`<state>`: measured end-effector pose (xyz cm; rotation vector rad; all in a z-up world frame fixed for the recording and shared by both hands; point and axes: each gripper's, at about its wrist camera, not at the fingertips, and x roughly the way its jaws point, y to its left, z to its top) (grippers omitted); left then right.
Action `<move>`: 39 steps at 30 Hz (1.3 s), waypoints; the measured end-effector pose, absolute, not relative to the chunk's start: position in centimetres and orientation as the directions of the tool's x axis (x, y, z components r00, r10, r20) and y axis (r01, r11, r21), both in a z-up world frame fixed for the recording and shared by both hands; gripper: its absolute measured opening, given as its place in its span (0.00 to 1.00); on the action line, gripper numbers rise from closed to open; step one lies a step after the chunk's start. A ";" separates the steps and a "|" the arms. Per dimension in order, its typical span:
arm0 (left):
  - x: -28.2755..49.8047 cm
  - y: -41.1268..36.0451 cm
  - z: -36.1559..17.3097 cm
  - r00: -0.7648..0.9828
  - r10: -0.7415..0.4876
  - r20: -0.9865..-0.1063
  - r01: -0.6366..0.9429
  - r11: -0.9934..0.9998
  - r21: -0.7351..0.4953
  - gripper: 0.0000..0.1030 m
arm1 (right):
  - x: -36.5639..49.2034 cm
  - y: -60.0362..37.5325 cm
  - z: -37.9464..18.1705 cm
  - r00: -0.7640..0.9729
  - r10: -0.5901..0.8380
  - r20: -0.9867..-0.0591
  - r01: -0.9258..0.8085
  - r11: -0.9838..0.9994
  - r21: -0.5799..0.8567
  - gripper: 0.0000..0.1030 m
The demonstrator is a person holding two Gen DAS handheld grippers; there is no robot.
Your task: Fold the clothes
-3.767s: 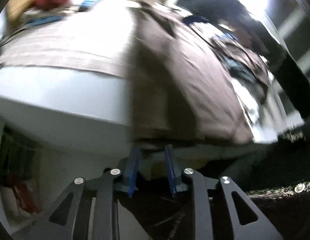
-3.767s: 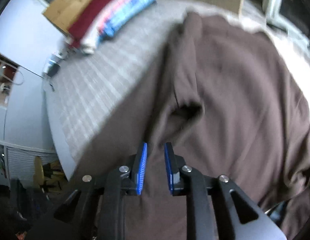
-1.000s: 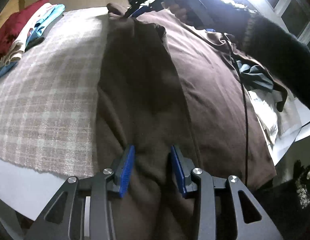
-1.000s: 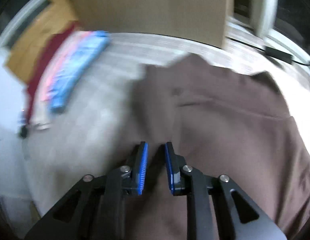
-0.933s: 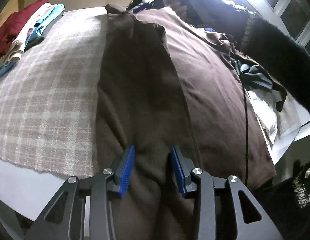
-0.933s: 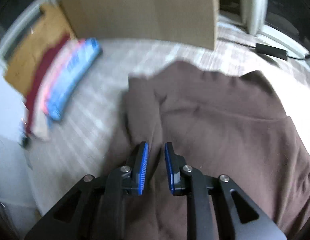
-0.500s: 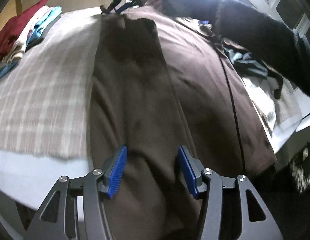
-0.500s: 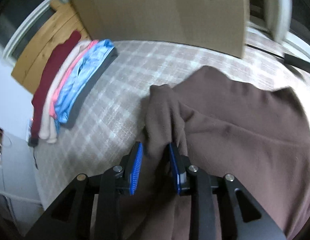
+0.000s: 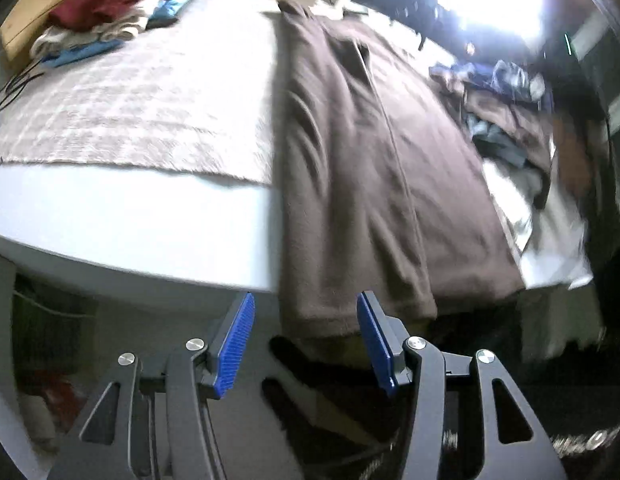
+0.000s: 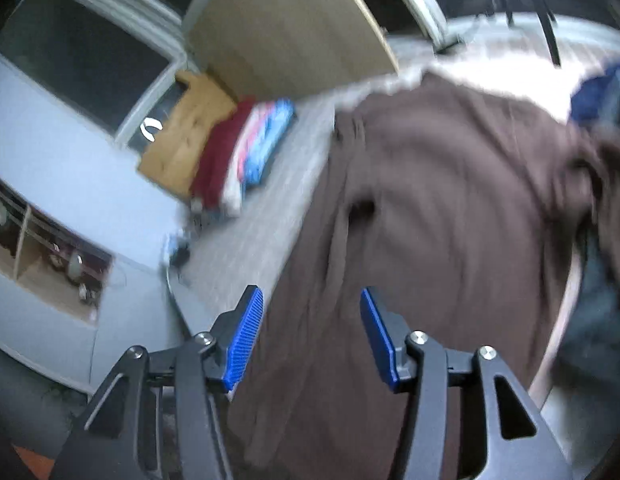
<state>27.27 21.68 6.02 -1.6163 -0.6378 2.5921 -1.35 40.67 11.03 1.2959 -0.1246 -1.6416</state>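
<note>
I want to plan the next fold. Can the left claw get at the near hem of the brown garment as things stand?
Probably yes. The left claw is open and empty, and the brown garment's hem hangs over the table edge just ahead of its fingers, with nothing visible between them. Blur leaves the gap uncertain.

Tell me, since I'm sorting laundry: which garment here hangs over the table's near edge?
The large brown garment, spread flat across the table. The folded red, white and blue clothes sit stacked at the far corner.

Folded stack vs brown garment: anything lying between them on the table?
Nothing but bare plaid cloth between the folded stack and the brown garment, clearest in the left wrist view. The right wrist view is blurred but agrees.
</note>
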 end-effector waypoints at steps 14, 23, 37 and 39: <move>29.4 26.2 2.9 -0.349 0.210 -0.913 0.072 -0.966 -0.249 0.48 | 16.0 37.5 3.6 0.104 -0.531 -0.841 0.800 -0.457 0.388 0.48; 29.0 30.7 7.3 -0.434 0.279 -0.857 -0.058 -0.957 -0.283 0.50 | 11.1 53.2 8.4 -0.129 -0.577 -0.806 0.563 -0.712 0.420 0.48; 17.4 42.2 10.2 -0.342 0.371 -0.863 -0.395 -0.890 -0.226 0.54 | -6.5 79.3 8.5 -0.461 -0.454 -0.763 0.053 -0.872 0.487 0.58; 15.8 42.9 9.9 -0.314 0.353 -0.881 -0.409 -0.888 -0.210 0.54 | -7.6 80.1 7.4 -0.462 -0.482 -0.745 0.051 -0.852 0.520 0.58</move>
